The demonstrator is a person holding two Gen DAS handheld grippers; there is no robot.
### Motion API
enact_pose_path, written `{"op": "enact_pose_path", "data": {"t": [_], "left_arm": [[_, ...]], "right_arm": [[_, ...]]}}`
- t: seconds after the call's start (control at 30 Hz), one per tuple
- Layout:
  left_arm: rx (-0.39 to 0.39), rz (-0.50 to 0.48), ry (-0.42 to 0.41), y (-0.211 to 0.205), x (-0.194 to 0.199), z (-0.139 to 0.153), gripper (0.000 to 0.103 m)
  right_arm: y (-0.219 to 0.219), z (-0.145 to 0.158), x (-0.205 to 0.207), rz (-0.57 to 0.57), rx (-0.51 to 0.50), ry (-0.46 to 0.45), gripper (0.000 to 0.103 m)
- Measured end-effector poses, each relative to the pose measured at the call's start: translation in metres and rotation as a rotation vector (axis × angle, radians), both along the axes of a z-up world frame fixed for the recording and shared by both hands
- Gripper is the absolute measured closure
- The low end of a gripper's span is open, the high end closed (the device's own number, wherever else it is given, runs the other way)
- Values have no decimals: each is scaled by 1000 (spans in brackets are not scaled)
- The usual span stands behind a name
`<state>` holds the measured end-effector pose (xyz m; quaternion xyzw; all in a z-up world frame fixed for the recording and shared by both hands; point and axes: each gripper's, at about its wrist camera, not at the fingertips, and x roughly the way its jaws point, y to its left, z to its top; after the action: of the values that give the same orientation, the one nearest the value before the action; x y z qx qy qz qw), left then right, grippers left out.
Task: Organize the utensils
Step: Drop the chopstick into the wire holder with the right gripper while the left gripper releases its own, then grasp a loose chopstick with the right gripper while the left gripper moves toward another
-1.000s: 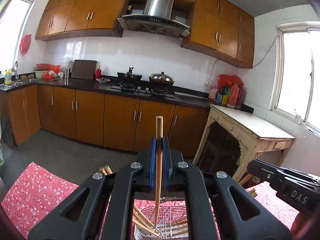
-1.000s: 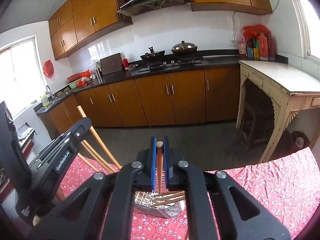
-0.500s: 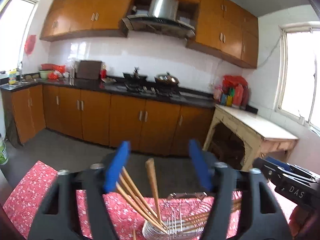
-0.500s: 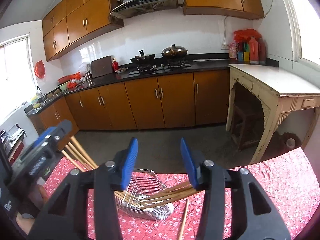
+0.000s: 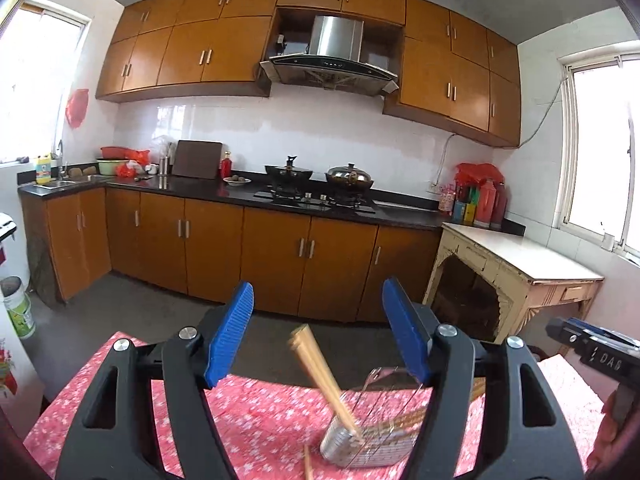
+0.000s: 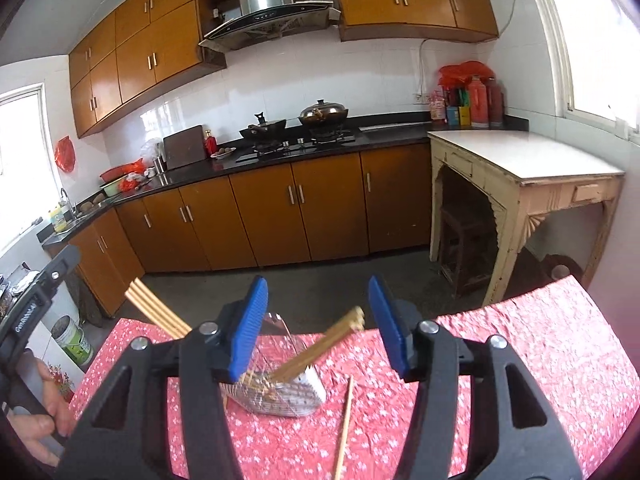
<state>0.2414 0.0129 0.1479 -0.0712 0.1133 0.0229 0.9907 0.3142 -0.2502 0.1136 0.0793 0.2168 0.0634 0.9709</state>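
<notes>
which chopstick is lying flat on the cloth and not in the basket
The single chopstick right of the wire basket; all the others lean inside the basket.

Wire basket [image 6: 280, 394] on the table [image 6: 540, 344], chopsticks [image 6: 320, 350] leaning out of it, one chopstick [image 6: 345, 420] lying just right of it.

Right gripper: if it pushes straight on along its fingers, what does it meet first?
Probably the slanting chopsticks leaning out of the wire basket, between the open right gripper fingers; depth is uncertain.
</notes>
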Motion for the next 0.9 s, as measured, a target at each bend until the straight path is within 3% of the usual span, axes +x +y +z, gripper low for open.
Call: {"op": "enact_pose_path", "data": {"t": [0.23,0.43,0.63,0.9], "left_arm": [[34,18,83,18,-43,-43,35],[62,-2,247,20,-62,-115,35],[112,-75,422,-8,-68,-184,35],[125,-124,572,-35,-66,-233,35]], "right_arm": [[-24,-58,-39,-43,3,74,47],[-20,-135,-62,-32,-13,197,47],[7,-210,-75,33,-63,331,48],[24,-253,-74,56,-97,400,56]]}}
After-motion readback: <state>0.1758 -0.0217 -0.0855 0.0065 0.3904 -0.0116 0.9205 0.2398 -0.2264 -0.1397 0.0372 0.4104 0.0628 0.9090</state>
